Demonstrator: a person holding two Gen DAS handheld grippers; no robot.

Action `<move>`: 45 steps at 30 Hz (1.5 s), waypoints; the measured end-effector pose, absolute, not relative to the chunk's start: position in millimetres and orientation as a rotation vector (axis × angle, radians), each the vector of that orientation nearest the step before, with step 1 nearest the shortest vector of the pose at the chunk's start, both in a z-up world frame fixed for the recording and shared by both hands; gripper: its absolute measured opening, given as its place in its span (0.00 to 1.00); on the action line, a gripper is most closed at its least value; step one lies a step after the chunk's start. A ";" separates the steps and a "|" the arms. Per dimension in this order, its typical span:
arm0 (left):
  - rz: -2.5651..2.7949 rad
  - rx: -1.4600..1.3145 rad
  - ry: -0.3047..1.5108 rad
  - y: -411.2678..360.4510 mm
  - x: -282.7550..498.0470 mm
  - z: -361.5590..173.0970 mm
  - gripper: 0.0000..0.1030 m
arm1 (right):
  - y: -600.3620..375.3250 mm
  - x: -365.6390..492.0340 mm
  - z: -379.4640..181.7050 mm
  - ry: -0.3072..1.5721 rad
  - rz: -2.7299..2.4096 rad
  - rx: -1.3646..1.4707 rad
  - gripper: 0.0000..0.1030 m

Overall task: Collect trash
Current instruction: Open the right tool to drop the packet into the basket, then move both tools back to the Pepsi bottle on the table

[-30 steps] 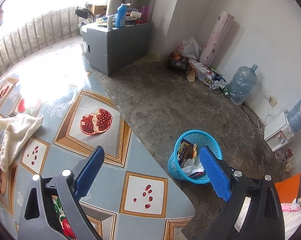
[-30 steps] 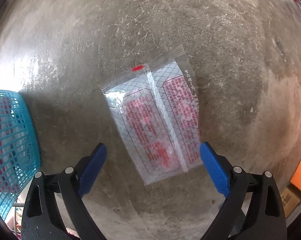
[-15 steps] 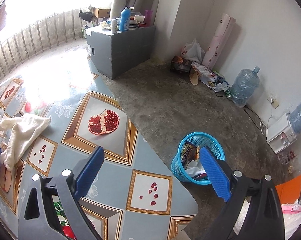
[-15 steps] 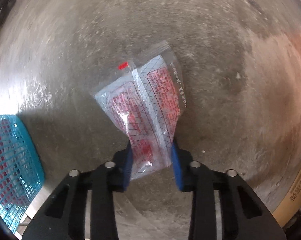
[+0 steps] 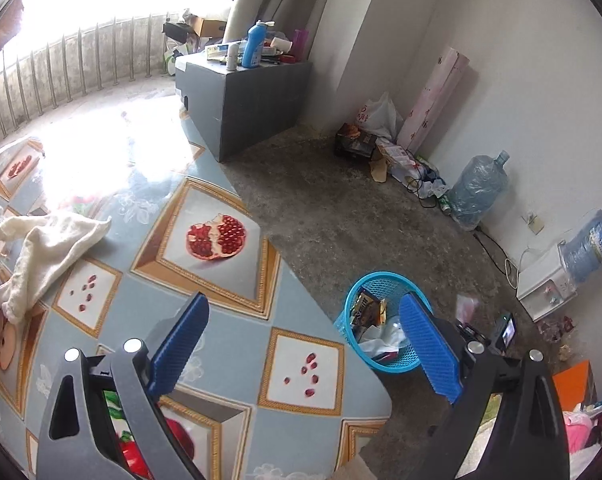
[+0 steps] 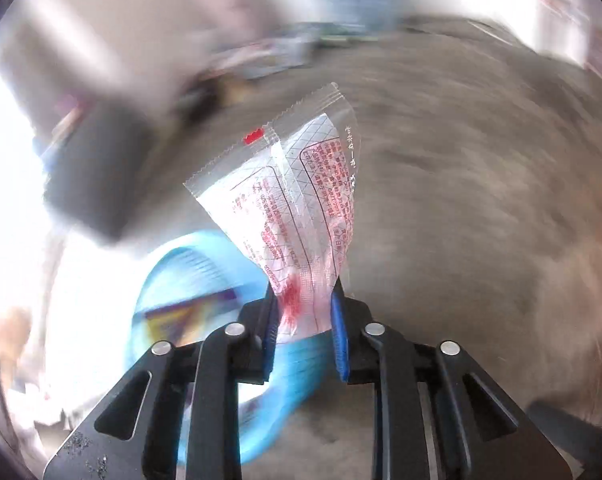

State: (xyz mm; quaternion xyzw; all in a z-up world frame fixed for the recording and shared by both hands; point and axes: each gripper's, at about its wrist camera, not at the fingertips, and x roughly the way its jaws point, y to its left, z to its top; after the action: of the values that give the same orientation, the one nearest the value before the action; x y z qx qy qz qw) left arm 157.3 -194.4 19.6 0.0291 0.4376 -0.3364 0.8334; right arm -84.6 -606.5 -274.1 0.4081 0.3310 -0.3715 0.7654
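Blue fingers (image 6: 340,336) on the right gripper (image 6: 305,320) are clamped tight on the bottom end of a clear plastic wrapper (image 6: 293,196) with red print on it, so that piece of trash is off the ground and sticking up and a bit left from the jaws. You can read a little red square near its crimped top edge, otherwise the print is too small to make out. Everything behind it in the right wrist view is smeared with blur, but the blue basket (image 6: 205,280) shows just below-left of the wrapper, partly behind the gripper, with the grey concrete floor (image 6: 481,200) off to the right.

Over on the left wrist view, the left gripper (image 5: 301,352) has its fingers spread wide with nothing between them. It hangs over the corner of a table (image 5: 229,360) covered in a pomegranate-print cloth. A cream rag (image 5: 49,244) lies crumpled on the table to the left. Same blue basket (image 5: 375,320) sits on the floor just past the table edge, already holding some wrappers and white paper. The wrapper (image 5: 466,306) shows up as a pale pink blur right of the basket, above what looks like the other gripper's body. Water jug (image 5: 477,188) and other clutter sit along the far wall.
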 end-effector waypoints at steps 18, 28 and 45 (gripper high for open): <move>-0.536 -0.113 0.804 -33.0 135.4 39.7 0.91 | -527.3 15.5 -285.3 1.138 -0.646 0.768 0.80; -0.376 -0.228 0.682 74.1 120.9 49.8 0.91 | -486.4 24.1 -125.4 0.828 -0.570 0.682 0.80; -0.203 -0.315 0.586 178.5 152.8 42.9 0.91 | -247.8 202.5 -8.7 0.840 0.180 0.650 0.78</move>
State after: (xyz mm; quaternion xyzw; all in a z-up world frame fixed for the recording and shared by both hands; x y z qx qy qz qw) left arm 152.8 178.5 42.9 -0.1542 0.2873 -0.0995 0.9401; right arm 202.5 -247.8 -8.7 0.3097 0.4002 0.0856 0.8583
